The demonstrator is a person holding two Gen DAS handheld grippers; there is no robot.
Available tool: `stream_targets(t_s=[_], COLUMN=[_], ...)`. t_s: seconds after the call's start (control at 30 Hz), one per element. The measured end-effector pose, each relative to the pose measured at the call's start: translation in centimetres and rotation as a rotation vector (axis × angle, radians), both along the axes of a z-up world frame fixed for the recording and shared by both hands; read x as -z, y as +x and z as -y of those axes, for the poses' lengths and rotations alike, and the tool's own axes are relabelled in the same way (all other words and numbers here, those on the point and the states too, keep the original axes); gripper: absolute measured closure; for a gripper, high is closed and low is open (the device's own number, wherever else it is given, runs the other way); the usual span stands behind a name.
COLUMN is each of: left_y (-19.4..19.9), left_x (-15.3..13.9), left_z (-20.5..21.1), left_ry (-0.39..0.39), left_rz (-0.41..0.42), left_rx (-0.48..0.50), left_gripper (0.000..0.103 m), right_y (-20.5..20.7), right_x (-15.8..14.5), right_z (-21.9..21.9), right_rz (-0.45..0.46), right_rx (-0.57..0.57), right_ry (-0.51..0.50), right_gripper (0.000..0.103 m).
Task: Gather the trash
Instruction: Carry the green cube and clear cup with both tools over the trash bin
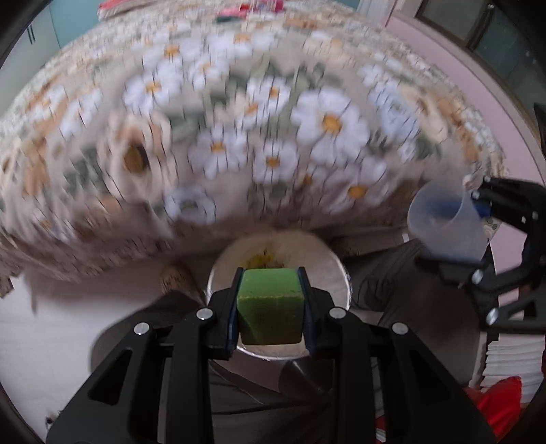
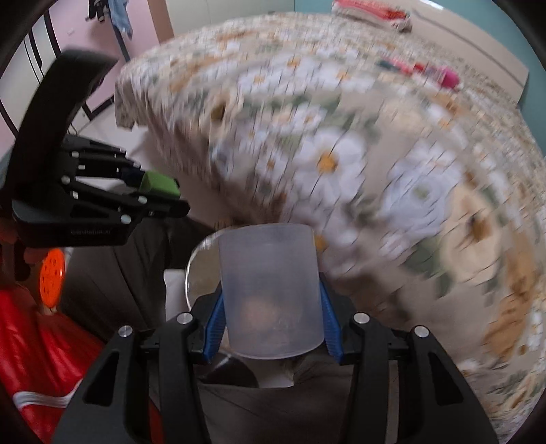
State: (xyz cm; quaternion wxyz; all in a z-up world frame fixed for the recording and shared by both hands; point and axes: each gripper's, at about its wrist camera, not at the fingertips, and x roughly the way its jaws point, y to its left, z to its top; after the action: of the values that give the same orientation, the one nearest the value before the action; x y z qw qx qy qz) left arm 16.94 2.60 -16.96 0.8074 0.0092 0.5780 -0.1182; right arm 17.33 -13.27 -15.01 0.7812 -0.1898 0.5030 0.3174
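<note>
**Trash in both grippers, drop-off not yet made**

Fingers of the left gripper (image 1: pixel 270 304) are pinched on a green foam block (image 1: pixel 270 300), held in the air directly over a round shiny rim (image 1: pixel 341 273) that looks like a bin or bowl mouth; which of the two I cannot tell. The right gripper (image 2: pixel 271 307) has its blue fingers (image 2: pixel 214 321) pressed against the sides of a translucent plastic cup (image 2: pixel 269 293), also lifted, with something brownish showing faintly through it. Judged from this, two pieces are picked up and neither is released yet; dropping them is what remains.

The two grippers hang near each other but apart, so both have room. Just beyond them runs the edge of the bed with its daisy-print cover (image 1: pixel 273 136), blurred. Far across it lie folded red and pink things (image 2: pixel 372 13), too smeared to name.
</note>
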Motion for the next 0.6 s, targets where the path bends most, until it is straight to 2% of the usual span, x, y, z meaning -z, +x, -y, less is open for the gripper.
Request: stream_targets(t_s=[0.27,0.6], left_y=[0.2,0.9], left_x=[7.2,13.7], left_z=[0.1,0.2], left_ry=[-0.013,0.016], left_rz=[-0.117,-0.216], left_rx=[-0.039,-0.071], left_gripper=[0.073,0.073], right_y=[-0.2,0.6], right_x=[7.9,15.7], right_z=[-1.3,-2.8], right_rz=[-0.107,-0.220], right_rx=[-0.010,-0.007], right_ry=[-0.069,-0.158], right_gripper=[0.053,0.053])
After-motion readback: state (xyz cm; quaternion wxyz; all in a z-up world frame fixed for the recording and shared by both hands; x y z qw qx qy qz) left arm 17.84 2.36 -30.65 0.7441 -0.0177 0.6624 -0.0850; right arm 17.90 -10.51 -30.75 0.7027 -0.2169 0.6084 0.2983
